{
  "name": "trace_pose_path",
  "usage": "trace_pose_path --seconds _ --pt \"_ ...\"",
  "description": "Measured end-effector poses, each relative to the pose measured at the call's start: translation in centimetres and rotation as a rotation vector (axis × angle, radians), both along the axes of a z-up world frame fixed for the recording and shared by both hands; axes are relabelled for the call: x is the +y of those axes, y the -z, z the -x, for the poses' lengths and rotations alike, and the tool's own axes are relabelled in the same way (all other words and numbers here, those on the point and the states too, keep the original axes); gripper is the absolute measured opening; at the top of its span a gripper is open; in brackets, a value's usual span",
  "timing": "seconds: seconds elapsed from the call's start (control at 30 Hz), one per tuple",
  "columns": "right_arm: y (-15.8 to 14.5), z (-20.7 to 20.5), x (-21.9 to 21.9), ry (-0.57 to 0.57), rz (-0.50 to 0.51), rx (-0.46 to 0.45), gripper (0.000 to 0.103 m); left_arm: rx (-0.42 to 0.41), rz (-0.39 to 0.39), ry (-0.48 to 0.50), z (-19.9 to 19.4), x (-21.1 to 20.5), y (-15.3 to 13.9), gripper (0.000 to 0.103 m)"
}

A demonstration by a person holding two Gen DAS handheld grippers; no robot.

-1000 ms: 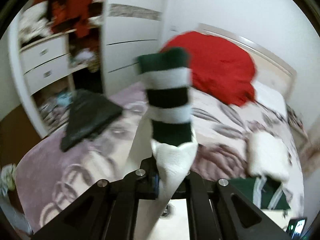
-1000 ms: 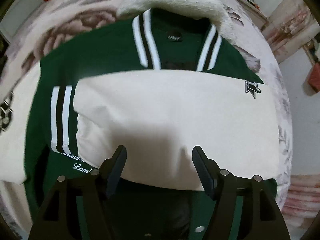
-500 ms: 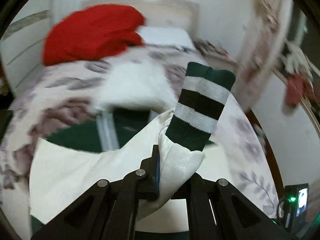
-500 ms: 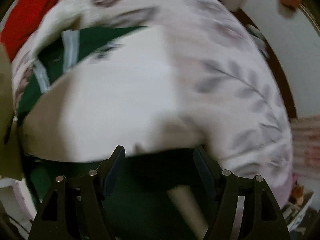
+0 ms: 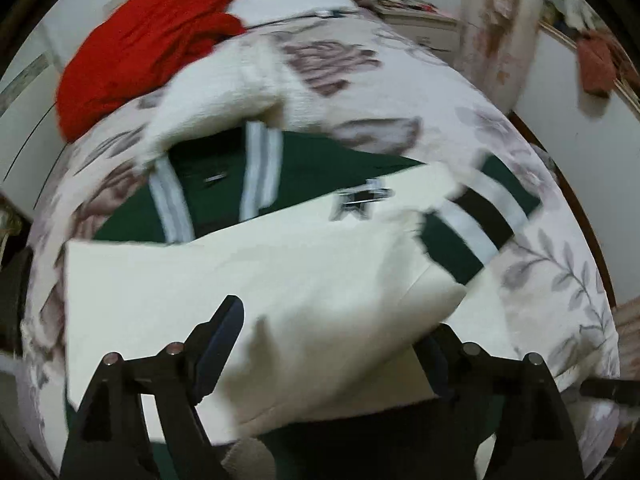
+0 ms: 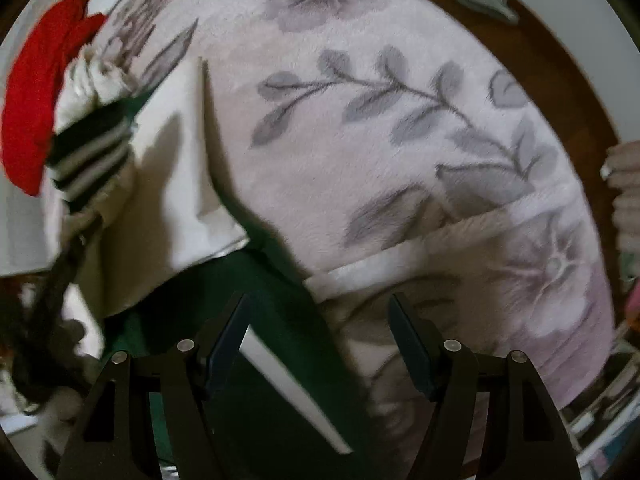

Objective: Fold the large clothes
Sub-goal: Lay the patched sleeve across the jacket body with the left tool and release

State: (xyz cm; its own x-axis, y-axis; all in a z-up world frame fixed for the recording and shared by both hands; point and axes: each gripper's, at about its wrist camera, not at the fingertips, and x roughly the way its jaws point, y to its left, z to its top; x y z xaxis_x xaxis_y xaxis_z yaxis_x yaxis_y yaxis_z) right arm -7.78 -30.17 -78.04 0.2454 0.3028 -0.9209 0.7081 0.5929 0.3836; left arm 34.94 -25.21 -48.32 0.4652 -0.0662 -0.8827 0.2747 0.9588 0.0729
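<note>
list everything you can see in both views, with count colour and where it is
jacket: one, dark green body, cream sleeves, lying flat on the bed
cream sleeve: one, folded across the jacket front
striped cuff: one, green, white and black, at the sleeve's end toward the right
fluffy white garment: one, above the jacket collar
red garment: one, heaped near the headboard
floral blanket: one, pale pink with grey leaves, covering the bed
left tongs: open, over the cream sleeve
right tongs: open, over the jacket's green edge
</note>
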Motion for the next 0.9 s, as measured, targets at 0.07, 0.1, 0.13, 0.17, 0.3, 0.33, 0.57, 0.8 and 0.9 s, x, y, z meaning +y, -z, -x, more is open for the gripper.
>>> trace_pose_path --seconds 0.07,0.1,0.13,0.17,0.3,0.33,0.57,0.8,0.9 --pt "-0.3 -0.2 -0.7 0.016 -0.040 -0.030 0.072 0.016 -0.004 -0.056 -0.1 2.5 -0.2 0.081" --pt "-0.5 -0.6 -0.9 0.021 -0.063 -0.048 0.072 0.017 0.003 -0.090 0.0 4.0 -0.5 0.081" --pt "-0.7 -1.3 -1.1 0.026 -0.085 -0.066 0.072 0.007 0.002 -0.129 0.2 5.7 -0.8 0.081" --pt "-1.0 -2.0 -1.2 0.031 -0.101 -0.081 0.072 -0.005 -0.009 -0.162 0.4 7.4 -1.2 0.081" --pt "-2.5 -6.1 -1.3 0.022 -0.153 -0.158 0.072 -0.035 -0.038 -0.185 1.4 10.3 -2.1 0.081" --pt "-3.0 -7.3 -1.1 0.004 -0.150 -0.167 0.072 -0.037 -0.030 -0.188 1.8 10.6 -2.5 0.081" --pt "-4.7 -13.3 2.1 -0.107 -0.207 -0.233 0.077 0.049 -0.008 -0.260 4.0 10.9 -0.6 0.085" --pt "-3.8 -16.2 2.8 -0.071 -0.324 -0.262 0.083 0.061 -0.331 -0.503 5.6 16.6 3.5 0.087" --pt "-3.6 -19.4 3.7 -0.085 -0.362 -0.279 0.086 0.135 -0.295 -0.626 6.0 20.4 5.0 0.087"
